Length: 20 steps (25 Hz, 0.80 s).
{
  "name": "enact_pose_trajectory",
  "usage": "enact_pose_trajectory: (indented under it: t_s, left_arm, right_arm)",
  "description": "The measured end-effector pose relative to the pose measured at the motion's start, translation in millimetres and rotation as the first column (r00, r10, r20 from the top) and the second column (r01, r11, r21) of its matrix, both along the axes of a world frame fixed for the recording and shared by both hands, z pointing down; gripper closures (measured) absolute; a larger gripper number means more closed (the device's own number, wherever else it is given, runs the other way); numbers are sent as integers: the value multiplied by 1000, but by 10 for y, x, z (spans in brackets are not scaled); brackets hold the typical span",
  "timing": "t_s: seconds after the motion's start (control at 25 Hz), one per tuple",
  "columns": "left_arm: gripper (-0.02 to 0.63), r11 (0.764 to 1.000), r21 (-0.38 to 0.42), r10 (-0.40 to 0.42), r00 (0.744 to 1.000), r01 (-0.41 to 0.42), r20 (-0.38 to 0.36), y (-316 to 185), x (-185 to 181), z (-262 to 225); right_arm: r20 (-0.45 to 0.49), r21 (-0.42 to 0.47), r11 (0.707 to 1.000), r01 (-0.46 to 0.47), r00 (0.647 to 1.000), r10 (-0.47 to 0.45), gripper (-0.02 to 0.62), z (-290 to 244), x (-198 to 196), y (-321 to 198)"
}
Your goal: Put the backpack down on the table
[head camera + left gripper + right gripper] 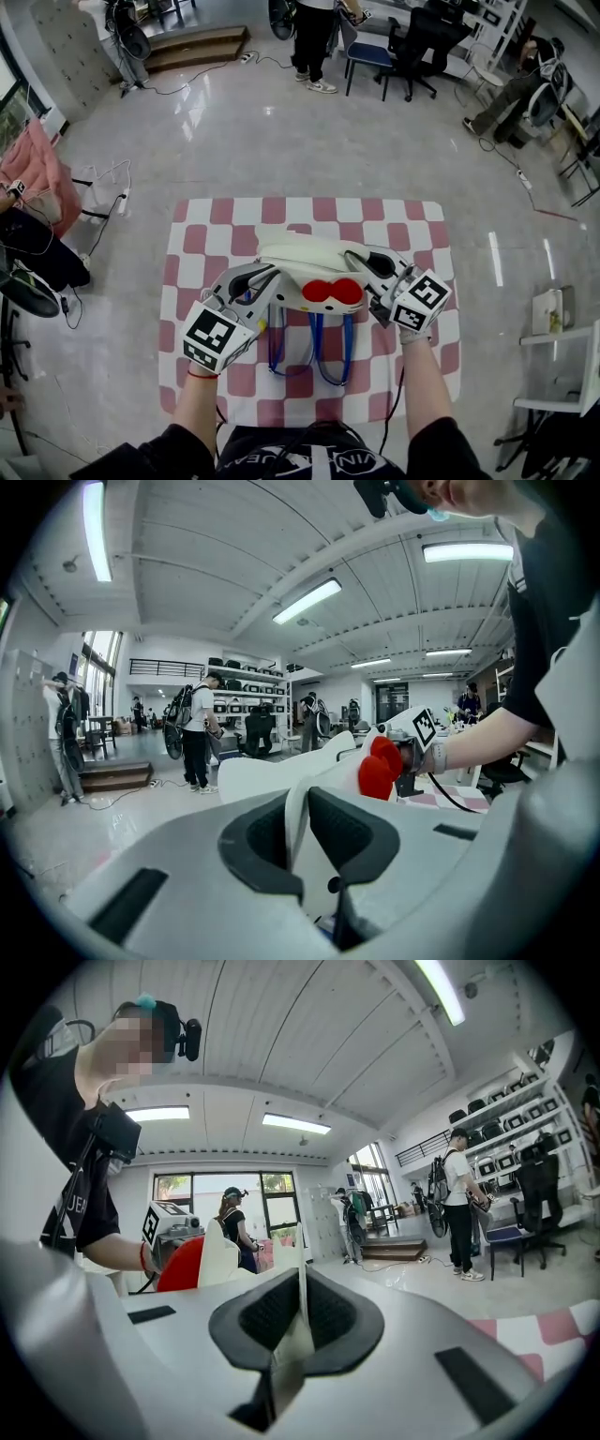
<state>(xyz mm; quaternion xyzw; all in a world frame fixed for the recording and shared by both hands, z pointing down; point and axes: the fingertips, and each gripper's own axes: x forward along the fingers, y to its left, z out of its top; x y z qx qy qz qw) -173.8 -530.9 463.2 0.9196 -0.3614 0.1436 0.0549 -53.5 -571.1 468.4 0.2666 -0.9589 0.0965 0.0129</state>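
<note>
the backpack (309,267) is over the middle of the checked worktop (216,220) — left gripper (267,281) at its nine o'clock, right gripper (370,272) at three, both sets of fingers clamped on its white edge. seemingly not yet down; lowering and release remain.

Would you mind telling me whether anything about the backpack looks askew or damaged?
Nothing stands out. The white backpack sits level between the left hand-held gripper and right hand-held gripper, each shut on its edge; its blue straps trail over the checked table.
</note>
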Motion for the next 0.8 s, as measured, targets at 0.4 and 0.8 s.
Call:
enact_pose_trajectory:
  t_s: [0.4,0.8]
  left_arm:
    - [565,1000,-19,15,1000,-15,1,232,95,99]
    - [563,999,-25,29,999,-28,30,407,161,120]
  right_arm:
    - [-19,-2,1000,3,1000,-3,580,117,78,178]
    - [-106,6,999,-40,994,40,575,138,153,381]
